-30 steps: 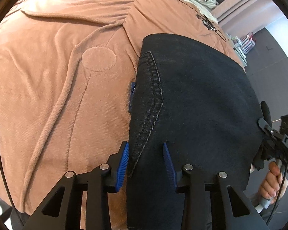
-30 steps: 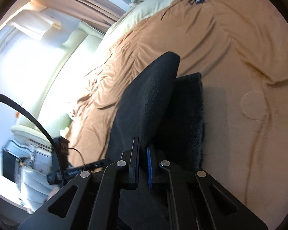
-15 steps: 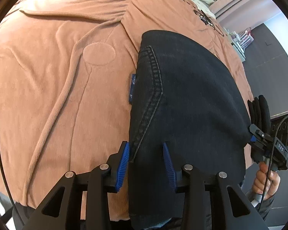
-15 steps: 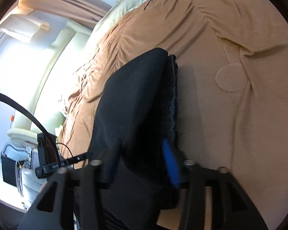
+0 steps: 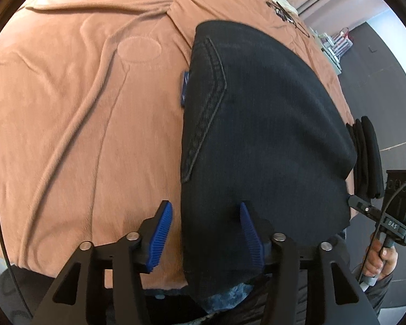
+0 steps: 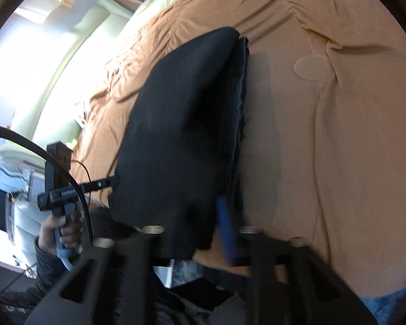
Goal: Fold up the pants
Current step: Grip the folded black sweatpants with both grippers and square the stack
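The black pants [image 5: 262, 124] lie folded on the brown bedspread [image 5: 75, 113], a stitched pocket seam facing up and a blue tag at their left edge. My left gripper [image 5: 205, 233] is open, its blue pads either side of the pants' near-left edge, which hangs over the bed's front. In the right wrist view the pants [image 6: 181, 130] fill the middle, and my right gripper [image 6: 195, 224] is open around their near corner; the left pad is hidden behind cloth. The right gripper also shows at the right edge of the left wrist view [image 5: 365, 208].
The bedspread [image 6: 338, 135] spreads wide left and behind the pants. A pale pillow and cables [image 5: 281, 13] lie at the bed's far end. A shelf with small items [image 5: 335, 46] stands beyond the bed. A window and curtains [image 6: 40, 48] are at the left.
My right gripper has opened and let go of the pants' fold. My left gripper has opened wider and drawn back a little toward the bed's front edge.
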`<action>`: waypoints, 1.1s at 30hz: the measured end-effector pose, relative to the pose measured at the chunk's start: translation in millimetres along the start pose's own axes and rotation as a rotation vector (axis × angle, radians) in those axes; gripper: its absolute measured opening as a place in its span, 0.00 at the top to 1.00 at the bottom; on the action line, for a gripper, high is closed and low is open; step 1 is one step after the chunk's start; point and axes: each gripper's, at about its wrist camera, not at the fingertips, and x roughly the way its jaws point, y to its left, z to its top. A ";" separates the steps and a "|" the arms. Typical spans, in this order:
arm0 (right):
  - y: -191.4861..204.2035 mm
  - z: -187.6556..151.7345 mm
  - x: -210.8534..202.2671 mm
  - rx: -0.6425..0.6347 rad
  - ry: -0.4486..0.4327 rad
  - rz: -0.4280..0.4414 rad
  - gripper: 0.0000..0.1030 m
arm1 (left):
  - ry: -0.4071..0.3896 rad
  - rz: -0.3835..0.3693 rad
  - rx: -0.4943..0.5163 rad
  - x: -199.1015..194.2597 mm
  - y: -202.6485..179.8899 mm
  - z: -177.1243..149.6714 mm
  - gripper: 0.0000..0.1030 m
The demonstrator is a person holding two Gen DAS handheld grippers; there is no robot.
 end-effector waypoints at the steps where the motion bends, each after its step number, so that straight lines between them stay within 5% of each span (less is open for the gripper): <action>1: 2.7 -1.6 -1.6 -0.007 -0.004 0.003 0.92 | 0.007 -0.003 -0.002 2.4 0.8 -2.4 0.45; 3: 9.4 -4.3 -7.1 -0.021 -0.025 0.012 0.94 | 0.016 -0.013 0.001 8.1 2.2 -8.0 0.47; 7: 25.1 -11.6 -21.6 -0.049 -0.055 0.048 0.95 | -0.016 -0.009 0.036 2.2 -3.2 -12.5 0.73; 10: 29.0 -19.5 -25.1 -0.075 -0.058 0.032 0.96 | -0.034 -0.017 0.061 -9.8 -5.2 -13.7 0.78; 16: -6.6 -28.6 3.5 0.019 0.026 -0.074 0.96 | 0.003 -0.001 0.083 -6.5 -2.5 -12.2 0.74; 26: -14.8 -7.1 -20.8 0.029 -0.080 -0.005 0.93 | -0.080 -0.056 0.020 -25.7 10.4 8.2 0.54; 31: -10.0 12.6 -2.3 0.020 -0.081 0.000 0.92 | -0.099 -0.064 -0.003 -23.3 14.1 21.0 0.54; 33: -9.7 19.9 2.8 0.021 -0.086 -0.009 0.80 | -0.101 -0.057 -0.004 -20.4 14.0 27.6 0.54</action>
